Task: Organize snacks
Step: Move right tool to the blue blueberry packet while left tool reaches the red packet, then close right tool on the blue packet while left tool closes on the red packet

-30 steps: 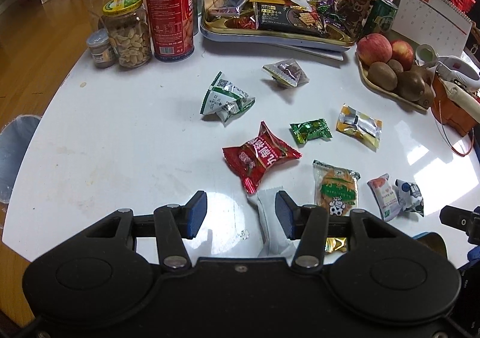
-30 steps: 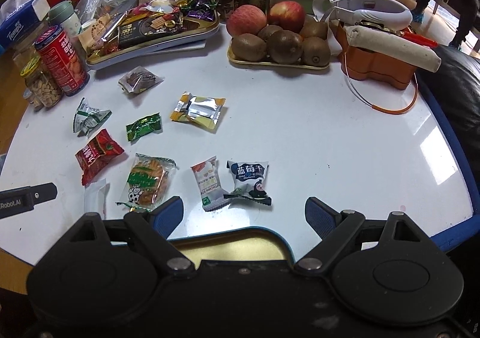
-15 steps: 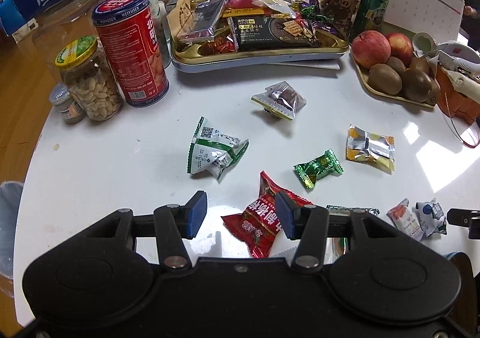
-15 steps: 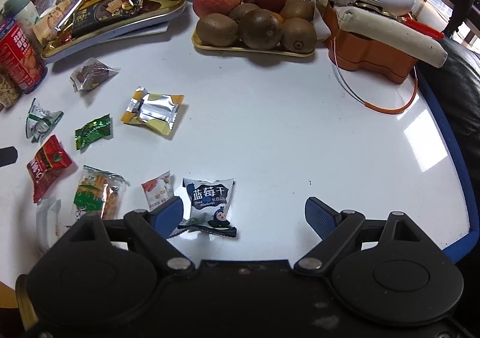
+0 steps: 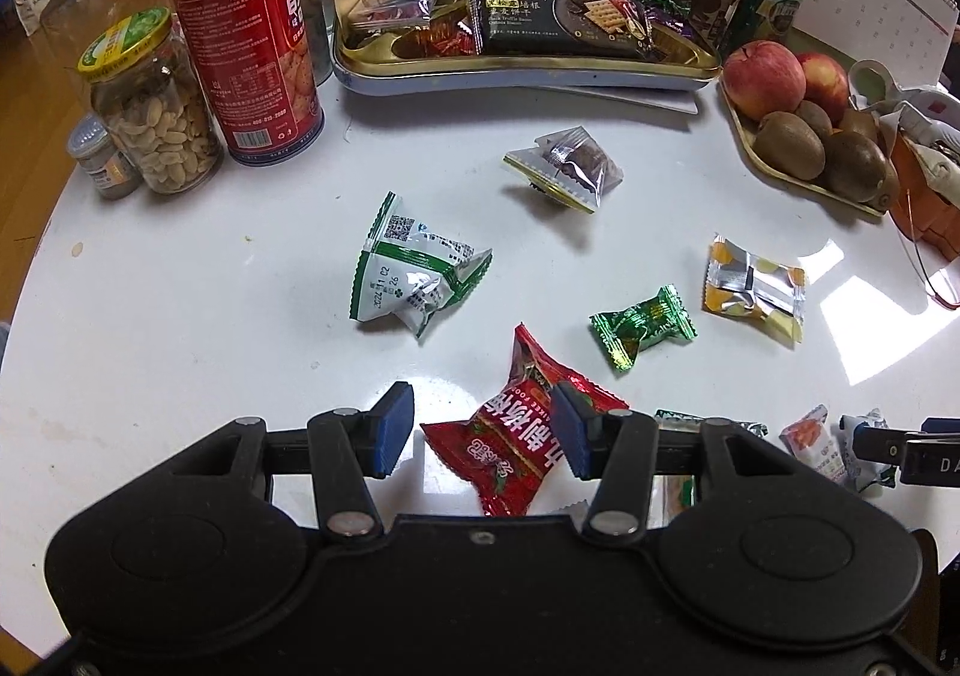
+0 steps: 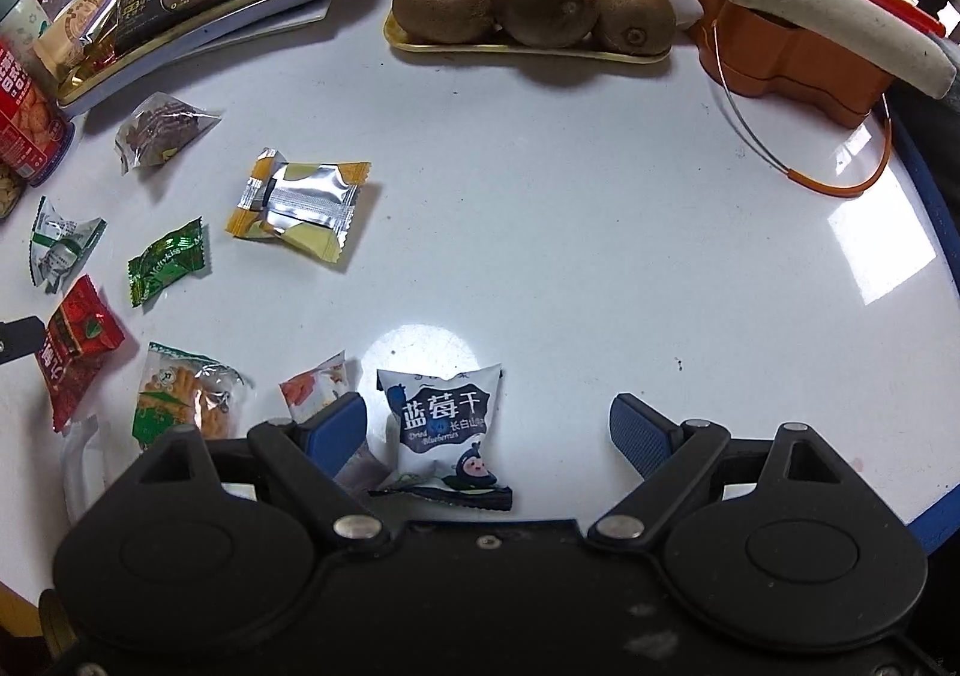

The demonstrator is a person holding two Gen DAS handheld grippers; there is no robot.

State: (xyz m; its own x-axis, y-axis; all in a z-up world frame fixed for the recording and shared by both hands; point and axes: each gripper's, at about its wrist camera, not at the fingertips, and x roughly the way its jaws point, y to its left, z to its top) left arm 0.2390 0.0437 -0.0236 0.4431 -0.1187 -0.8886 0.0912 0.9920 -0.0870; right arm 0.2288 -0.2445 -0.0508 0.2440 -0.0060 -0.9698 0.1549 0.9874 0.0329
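Several small snack packets lie loose on the white round table [image 5: 180,316]. My left gripper [image 5: 483,430] is open and low, with a red packet [image 5: 516,448] lying between its fingers, untouched. My right gripper [image 6: 489,430] is open wide over a white and blue blueberry packet [image 6: 441,424], which lies nearer its left finger. A green and white packet [image 5: 414,274], a green candy [image 5: 642,325], a silver and yellow packet [image 5: 753,286] and a brown clear packet [image 5: 567,169] lie farther out. The gold snack tray [image 5: 522,61] stands at the back, heaped with snacks.
A red tin [image 5: 246,40] and a peanut jar [image 5: 153,103] stand back left. A fruit tray with apples and kiwis [image 6: 531,4] and an orange holder [image 6: 792,58] stand back right. An orange-and-green biscuit packet [image 6: 180,403] and a small orange packet [image 6: 312,388] lie left of my right gripper.
Both grippers have moved forward over the table. The red packet now lies between my left fingers, the blueberry packet between my right fingers. Both stayed open.
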